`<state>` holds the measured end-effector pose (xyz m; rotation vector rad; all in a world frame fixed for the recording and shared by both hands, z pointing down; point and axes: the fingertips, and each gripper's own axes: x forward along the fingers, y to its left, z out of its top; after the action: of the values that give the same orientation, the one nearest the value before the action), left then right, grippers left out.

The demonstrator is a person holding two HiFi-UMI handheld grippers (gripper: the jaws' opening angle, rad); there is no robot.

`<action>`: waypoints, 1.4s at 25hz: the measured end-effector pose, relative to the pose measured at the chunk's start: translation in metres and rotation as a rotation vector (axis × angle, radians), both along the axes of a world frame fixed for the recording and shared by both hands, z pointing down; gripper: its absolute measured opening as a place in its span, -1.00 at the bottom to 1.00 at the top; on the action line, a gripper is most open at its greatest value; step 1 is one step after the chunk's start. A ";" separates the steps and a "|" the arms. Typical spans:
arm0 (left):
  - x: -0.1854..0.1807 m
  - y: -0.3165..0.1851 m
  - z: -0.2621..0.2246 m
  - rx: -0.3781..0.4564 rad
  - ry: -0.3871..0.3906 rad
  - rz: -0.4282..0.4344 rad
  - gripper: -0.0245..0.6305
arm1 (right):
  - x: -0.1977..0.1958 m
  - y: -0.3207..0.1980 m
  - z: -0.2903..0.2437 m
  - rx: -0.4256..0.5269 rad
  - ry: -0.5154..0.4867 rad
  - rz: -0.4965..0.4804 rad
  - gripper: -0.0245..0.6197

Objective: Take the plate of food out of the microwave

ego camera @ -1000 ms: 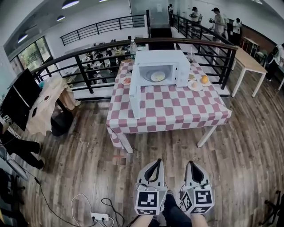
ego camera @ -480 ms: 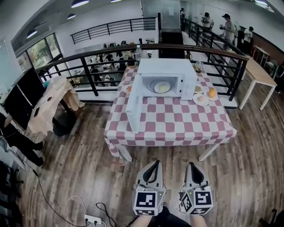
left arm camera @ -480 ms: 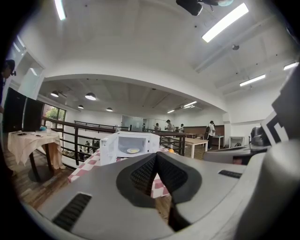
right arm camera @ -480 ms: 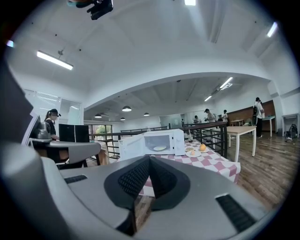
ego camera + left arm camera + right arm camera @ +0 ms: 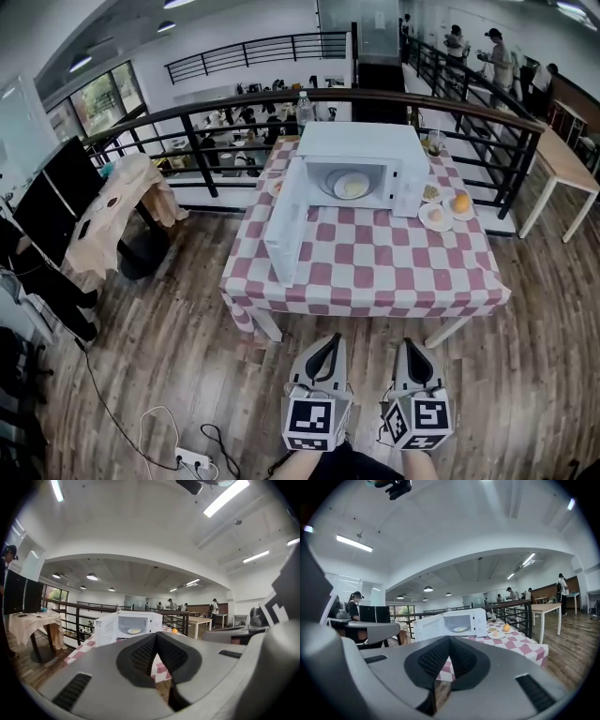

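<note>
Holds the left hand-held gripper (image 5: 330, 339) low at the near edge of the scene, over the wooden floor (image 5: 169, 356), jaws pressed together with nothing between them. Fits the moment, since nothing to grasp lies within reach. Points it almost level, tipped slightly down, toward the surface (image 5: 375, 277) ahead.

Finds the microwave (image 5: 361, 142) on the far half of that checkered surface, its door (image 5: 284, 227) swung wide to the left, which leaves the cavity free to reach into. Sees the plate of food (image 5: 352, 186) lying inside the cavity, probably on the turntable, though too small here to tell what the food is.

Carries the right hand-held gripper (image 5: 410, 344) just beside the left one, parallel, with the same slight downward tilt, jaws likewise closed and empty.

Notes two small plates (image 5: 436, 218) with fruit on the surface just right of the microwave, away from the door's side.

Judges both grippers well apart from the plate of food: closing in on the surface comes first, then opening the jaws.
</note>
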<state>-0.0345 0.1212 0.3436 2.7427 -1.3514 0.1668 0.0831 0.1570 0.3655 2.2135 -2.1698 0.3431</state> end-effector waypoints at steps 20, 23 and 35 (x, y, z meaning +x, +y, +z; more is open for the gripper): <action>0.039 -0.072 0.025 -0.035 -0.011 0.025 -0.87 | 0.034 -0.074 0.028 -0.038 -0.033 0.012 -0.93; 0.045 -0.091 0.027 -0.037 -0.007 0.025 -0.87 | 0.041 -0.091 0.031 -0.041 -0.034 0.019 -0.93; 0.072 -0.176 0.033 -0.062 -0.004 0.057 -0.87 | 0.062 -0.176 0.036 -0.065 -0.039 0.036 -0.93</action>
<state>0.0374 -0.0552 0.3769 2.7324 -1.2483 0.2137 0.1452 -0.0186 0.4019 2.2323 -2.1067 0.4548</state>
